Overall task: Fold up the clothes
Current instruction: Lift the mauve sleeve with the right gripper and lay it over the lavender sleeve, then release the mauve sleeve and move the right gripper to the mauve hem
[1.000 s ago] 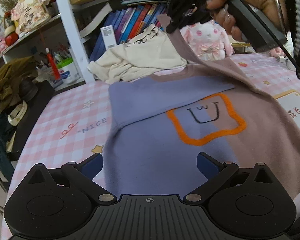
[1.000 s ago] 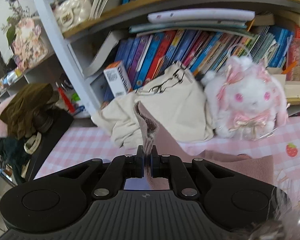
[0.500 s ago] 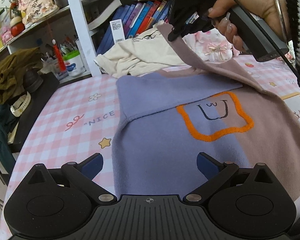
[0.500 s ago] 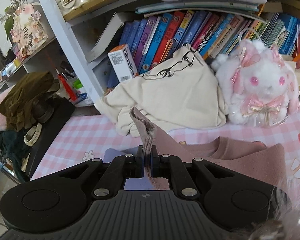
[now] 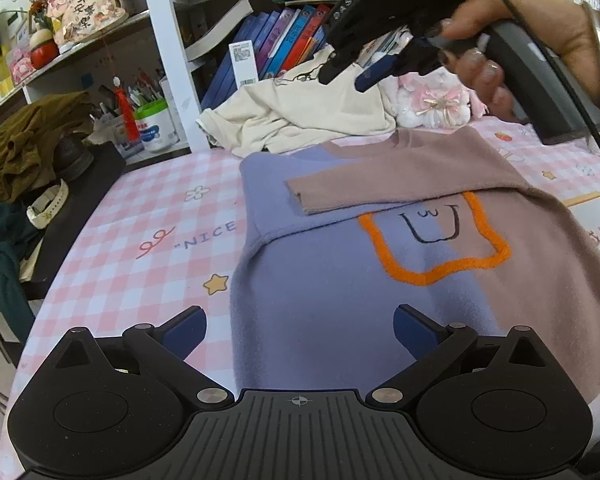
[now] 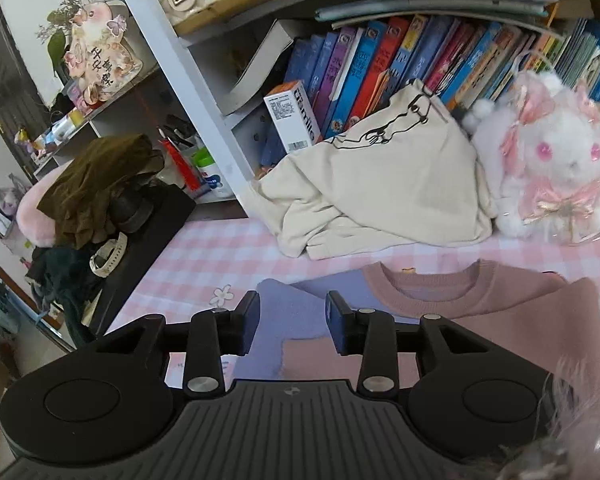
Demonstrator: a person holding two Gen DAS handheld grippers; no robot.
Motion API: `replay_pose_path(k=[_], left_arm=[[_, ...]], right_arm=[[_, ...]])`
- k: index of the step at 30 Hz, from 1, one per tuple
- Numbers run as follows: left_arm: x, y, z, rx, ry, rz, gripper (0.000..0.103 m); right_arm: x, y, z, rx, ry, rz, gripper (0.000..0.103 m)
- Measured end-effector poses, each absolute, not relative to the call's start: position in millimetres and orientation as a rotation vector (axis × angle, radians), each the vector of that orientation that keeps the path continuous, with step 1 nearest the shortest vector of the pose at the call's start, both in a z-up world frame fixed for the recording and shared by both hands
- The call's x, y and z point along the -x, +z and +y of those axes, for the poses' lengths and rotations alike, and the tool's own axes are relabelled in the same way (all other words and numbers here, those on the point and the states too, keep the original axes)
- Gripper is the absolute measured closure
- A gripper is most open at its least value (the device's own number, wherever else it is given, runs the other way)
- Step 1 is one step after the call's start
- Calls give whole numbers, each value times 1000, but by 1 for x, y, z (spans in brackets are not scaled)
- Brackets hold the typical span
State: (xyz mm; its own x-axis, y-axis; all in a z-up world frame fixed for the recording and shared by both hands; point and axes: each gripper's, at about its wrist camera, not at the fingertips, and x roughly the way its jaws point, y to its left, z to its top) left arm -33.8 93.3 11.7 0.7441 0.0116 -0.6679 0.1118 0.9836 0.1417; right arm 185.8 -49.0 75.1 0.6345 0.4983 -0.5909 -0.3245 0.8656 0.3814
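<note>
A sweater, half lavender and half dusty pink [image 5: 340,280], lies flat on the pink checked table, an orange outline with a small face on its chest. Its pink sleeve [image 5: 384,184] rests folded across the chest, cuff to the left. My right gripper [image 5: 348,76] hovers above the sleeve in a person's hand, its jaws opening with nothing between them. In the right wrist view the right gripper [image 6: 292,320] hangs over the lavender shoulder [image 6: 288,308] near the pink collar [image 6: 432,292]. My left gripper [image 5: 300,328] stands open above the sweater's lower lavender part, holding nothing.
A crumpled cream garment [image 5: 300,120] lies at the back against a white shelf of books [image 6: 380,64]. A pink and white plush rabbit [image 6: 556,168] sits at the back right. Dark clothes and a watch [image 5: 48,208] pile on a black stand left of the table [image 5: 140,248].
The right gripper has opened and let the pink sleeve go. The sleeve, lifted before, now lies flat across the sweater's chest. The left gripper has stayed open over the lower part.
</note>
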Motion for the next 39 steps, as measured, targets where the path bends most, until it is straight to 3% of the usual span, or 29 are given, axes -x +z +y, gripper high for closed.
replay_pose_path(k=[21,39], left_arm=[[39,12,82,-145,-91,746,2],[38,2,110,22,-32,858,2]], right_arm=[[-65,21,-140,-207,275,883,61],[54,-4,-206,-204,90,934,61]])
